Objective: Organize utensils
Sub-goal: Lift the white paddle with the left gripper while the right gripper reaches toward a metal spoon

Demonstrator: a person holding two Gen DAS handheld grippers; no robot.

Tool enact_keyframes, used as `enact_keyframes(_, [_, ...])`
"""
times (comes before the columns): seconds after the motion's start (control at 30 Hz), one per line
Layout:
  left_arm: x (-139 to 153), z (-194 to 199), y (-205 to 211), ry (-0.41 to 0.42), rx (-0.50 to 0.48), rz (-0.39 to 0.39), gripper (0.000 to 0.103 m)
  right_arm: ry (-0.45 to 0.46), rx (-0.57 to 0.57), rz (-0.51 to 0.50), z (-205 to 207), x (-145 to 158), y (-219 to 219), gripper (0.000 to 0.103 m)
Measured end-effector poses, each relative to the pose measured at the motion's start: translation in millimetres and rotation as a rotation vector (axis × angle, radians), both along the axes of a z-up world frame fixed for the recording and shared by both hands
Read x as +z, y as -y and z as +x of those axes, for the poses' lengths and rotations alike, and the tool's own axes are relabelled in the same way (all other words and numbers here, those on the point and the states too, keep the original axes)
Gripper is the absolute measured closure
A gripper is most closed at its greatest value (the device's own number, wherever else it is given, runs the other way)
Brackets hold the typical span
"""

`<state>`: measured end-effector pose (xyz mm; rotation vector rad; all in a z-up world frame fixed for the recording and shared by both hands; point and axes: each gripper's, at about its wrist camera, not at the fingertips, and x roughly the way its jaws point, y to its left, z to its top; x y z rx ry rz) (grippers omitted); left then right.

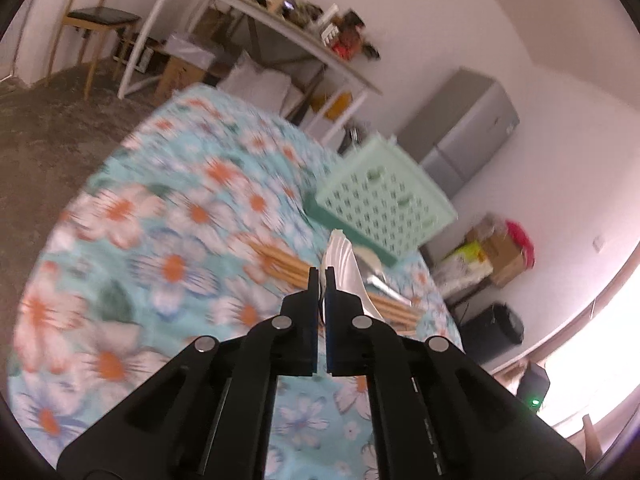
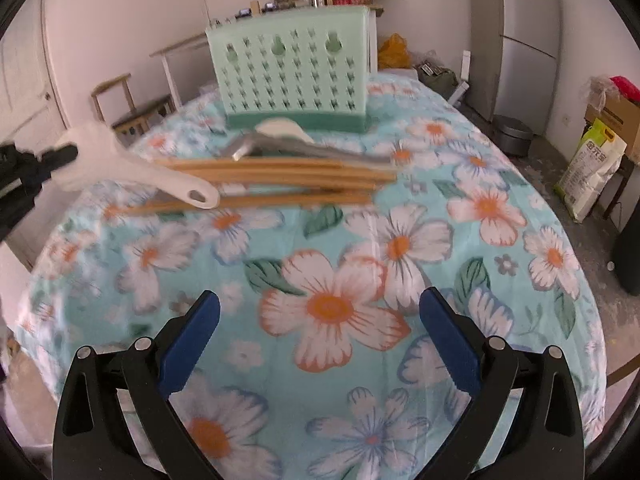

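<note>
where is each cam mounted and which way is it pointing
Left wrist: sits on the left gripper, looking along its black fingers, shut on a white spoon, across the floral tablecloth toward the green utensil holder.
Right wrist: sits on the right gripper, open, blue pads showing, facing the chopsticks and holder.
Shared: holder, chopsticks, tablecloth, and the spoon, seen here held at the left edge.

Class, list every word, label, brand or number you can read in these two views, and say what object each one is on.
Nothing reads cleanly.
White sack by the wall: large green printed characters, too blurred to read.
Grey fridge: small blue sticker near its top, too small to read.
Cardboard box: a dark printed strip, illegible.
Green utensil holder, spatula, chopsticks: no text visible.
</note>
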<state>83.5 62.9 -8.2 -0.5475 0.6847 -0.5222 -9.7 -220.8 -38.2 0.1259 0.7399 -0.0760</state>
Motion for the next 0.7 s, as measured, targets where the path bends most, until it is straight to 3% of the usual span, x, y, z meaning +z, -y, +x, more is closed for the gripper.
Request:
enact_keyframes(0.23, [5.2, 2.3, -42.5, 0.033, 0.097, -0.086, 0.101, 0.101, 0.129, -0.141, 14.0, 36.5, -38.0, 0.01])
enact_keyframes(0.5, [-5.7, 11.1, -66.7, 0.027, 0.149, -0.13, 0.101, 0.084, 0.233, -0.23, 52.5, 38.1, -75.9, 0.03])
enact_keyframes(0.7, [-14.5, 22.3, -75.8, 0.023, 0.168, -0.144, 0.101, 0.044, 0.248, -0.288, 84.9, 30.2, -83.8, 0.034])
